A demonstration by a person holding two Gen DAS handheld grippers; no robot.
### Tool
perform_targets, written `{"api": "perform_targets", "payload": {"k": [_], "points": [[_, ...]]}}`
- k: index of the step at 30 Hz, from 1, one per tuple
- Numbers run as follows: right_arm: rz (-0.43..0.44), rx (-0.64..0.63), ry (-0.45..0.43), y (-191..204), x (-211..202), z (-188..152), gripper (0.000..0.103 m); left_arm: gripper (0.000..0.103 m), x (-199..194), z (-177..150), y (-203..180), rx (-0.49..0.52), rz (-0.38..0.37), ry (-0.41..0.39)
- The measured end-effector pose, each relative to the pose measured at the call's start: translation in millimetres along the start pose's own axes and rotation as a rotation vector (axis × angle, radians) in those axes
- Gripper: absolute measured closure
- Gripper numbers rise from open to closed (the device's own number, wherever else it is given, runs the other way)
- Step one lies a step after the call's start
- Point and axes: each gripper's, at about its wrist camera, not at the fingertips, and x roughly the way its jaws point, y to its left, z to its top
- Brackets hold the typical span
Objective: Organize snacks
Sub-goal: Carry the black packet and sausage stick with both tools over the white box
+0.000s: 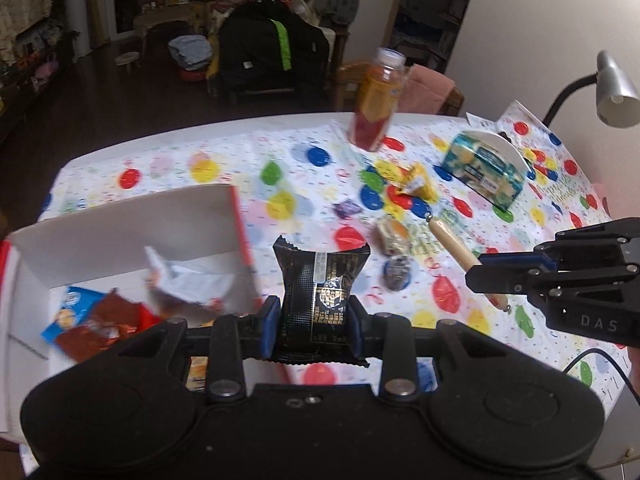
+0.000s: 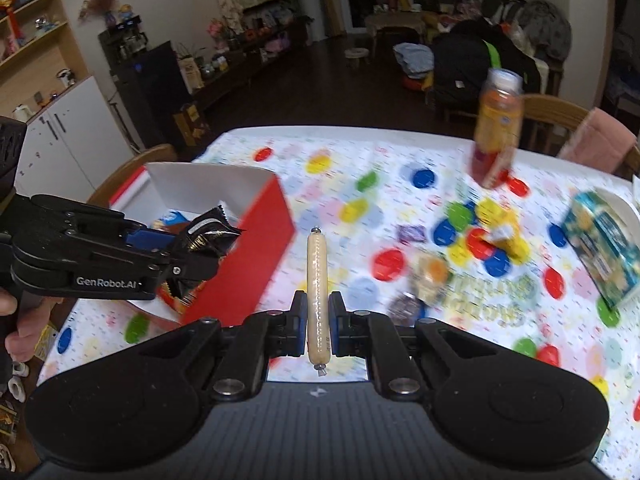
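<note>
At the far left we are seeing a box (image 1: 120, 216), red outside and white inside, sitting on the table (image 1: 224, 152) with its spotted cloth. Inside it, several packets (image 1: 92, 320) are lying loose: a blue one, reddish ones and a crumpled white one.

Just right of the box, our left gripper (image 1: 314, 326) is pinching a black snack pack (image 1: 320, 300) between its blue pads (image 1: 269, 326), the jaws pressed against the pack's two sides. The pack is standing upright in the grip, beside the box's red wall; in the right wrist view it is hanging over the box's near right corner.

Further right, small snacks are lying scattered on the cloth: a purple wrapper (image 1: 347, 209), a round wrapped sweet (image 1: 392, 236), a dark round one (image 1: 397, 274) just below it, and a yellow packet (image 1: 416, 180) behind them. A bottle (image 1: 376, 104) of orange and red contents is standing near the far edge.

Next, our right gripper (image 2: 318, 326) is clamping a pale sausage stick (image 2: 318, 292), jaws closed on its lower half, the stick pointing away along the fingers and held above the cloth, just right of the box.

At the far right, a blue-green carton (image 1: 484, 168) is resting in a white holder (image 1: 508, 144), and a grey lamp (image 1: 614, 92) is leaning over the table's edge.
</note>
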Motion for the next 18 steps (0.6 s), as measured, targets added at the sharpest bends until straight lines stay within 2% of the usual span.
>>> {"api": "perform_targets", "payload": {"k": [9,18], "points": [[0.038,-0.064,-0.011,68.5,26.7,23.0,0.092,0.071,-28.0,-12.1,59.3,-0.044,0.048,-0.023],[0.044,-0.097,-0.005,119.7,61.6,40.7,0.092,0.071,-40.0,-23.5,115.4,-0.077,0.098,-0.027]]}}
